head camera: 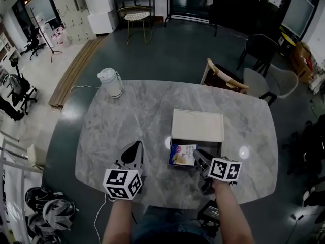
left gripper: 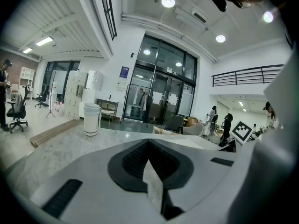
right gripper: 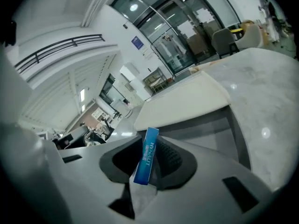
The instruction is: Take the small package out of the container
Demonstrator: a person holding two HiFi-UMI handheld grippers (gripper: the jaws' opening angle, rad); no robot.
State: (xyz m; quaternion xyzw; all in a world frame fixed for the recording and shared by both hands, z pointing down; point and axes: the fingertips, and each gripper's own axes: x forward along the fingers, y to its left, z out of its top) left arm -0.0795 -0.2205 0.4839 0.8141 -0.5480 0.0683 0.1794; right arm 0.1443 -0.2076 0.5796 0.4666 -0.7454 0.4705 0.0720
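An open dark box (head camera: 212,146) with its white lid (head camera: 198,125) folded back stands on the marble table (head camera: 147,116). The small package (head camera: 182,155), blue and white, is tilted up at the box's left end. My right gripper (head camera: 199,159) is at the package's right edge. In the right gripper view the package (right gripper: 145,155) stands edge-on between the jaws, and my right gripper (right gripper: 148,149) is shut on it, with the lid (right gripper: 187,101) beyond. My left gripper (head camera: 135,147) hovers left of the box, shut (left gripper: 149,146) with nothing in it.
A white lidded jug (head camera: 110,82) stands at the table's far left, also seen in the left gripper view as the jug (left gripper: 91,119). A chair with a wooden frame (head camera: 223,78) is pushed against the far edge. The table's near edge runs just under both hands.
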